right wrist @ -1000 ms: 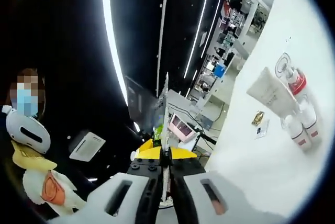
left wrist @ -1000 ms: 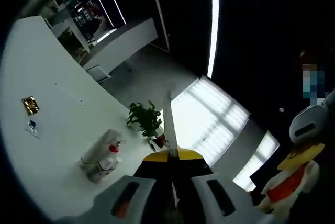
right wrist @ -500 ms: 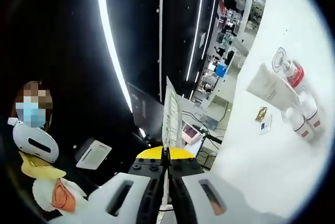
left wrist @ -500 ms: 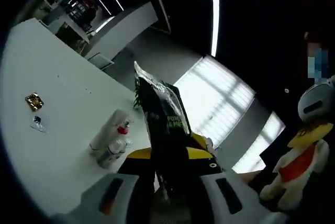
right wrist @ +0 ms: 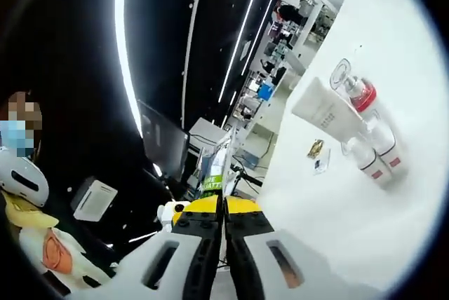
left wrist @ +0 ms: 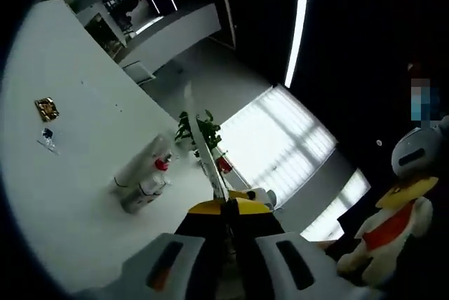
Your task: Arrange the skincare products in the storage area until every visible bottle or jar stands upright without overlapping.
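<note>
Left gripper view: tongs (left wrist: 226,205) pinching packet (left wrist: 203,153).

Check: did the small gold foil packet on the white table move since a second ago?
No. The gold foil packet still lies beside the small clear wrapper on the white table; the camera shifted.

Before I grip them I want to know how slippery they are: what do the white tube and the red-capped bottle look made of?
The white tube looks like soft matte plastic: opaque, flat-ended, no glare. The red-capped bottle seems to be clear glossy plastic or glass, since the table shows through its body; which of the two I cannot tell. Its cap looks like shiny red plastic.
</note>
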Available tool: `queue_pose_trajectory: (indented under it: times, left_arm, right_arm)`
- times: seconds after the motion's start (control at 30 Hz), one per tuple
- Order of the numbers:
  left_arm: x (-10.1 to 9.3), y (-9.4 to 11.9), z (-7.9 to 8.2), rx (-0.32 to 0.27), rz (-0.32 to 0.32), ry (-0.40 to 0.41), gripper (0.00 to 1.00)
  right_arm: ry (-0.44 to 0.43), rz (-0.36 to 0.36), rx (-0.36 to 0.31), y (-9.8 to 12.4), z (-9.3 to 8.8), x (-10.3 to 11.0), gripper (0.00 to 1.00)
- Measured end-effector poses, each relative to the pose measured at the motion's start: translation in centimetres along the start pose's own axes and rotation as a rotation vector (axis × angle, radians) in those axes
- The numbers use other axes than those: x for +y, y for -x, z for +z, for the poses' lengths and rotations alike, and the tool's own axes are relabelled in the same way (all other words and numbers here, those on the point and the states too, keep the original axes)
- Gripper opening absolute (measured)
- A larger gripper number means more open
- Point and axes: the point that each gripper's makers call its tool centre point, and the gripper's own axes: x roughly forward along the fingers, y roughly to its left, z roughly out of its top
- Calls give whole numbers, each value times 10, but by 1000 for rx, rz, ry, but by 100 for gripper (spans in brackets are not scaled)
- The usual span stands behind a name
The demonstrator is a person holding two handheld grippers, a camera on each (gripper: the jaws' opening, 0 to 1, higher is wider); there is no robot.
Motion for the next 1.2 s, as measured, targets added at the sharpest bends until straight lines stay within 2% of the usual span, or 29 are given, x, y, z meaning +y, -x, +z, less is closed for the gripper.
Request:
queue_pose_trajectory:
  times: [0.07,0.17,0.27,0.4,0.57,0.9,1.1,1.2]
  left_arm:
    - [7,0,-3,15,20,14,0]
    - [11,-1,-4,15,26,19,0]
    - [11,-2,-3,7,11,41,0]
    - [18,-3,-2,6,23,47,0]
    - [27,-3,0,6,38,64,0]
    - [48,-6,-3,20,76,90,0]
    - [59,-7,-6,32,95,104,0]
    - [66,-7,-7,36,106,112,0]
  right_arm:
    - [66,-37,25,1,-4,-7,1]
    - [165,-41,3,1,-2,-7,3]
    - [207,-50,9,2,-3,-7,8]
    - [209,-53,7,4,-2,-8,30]
    - [235,-82,24,9,-2,-14,39]
    - [268,-200,58,19,-2,-41,76]
    - [299,-240,73,24,0,-52,82]
    - [331,-261,101,26,-1,-58,85]
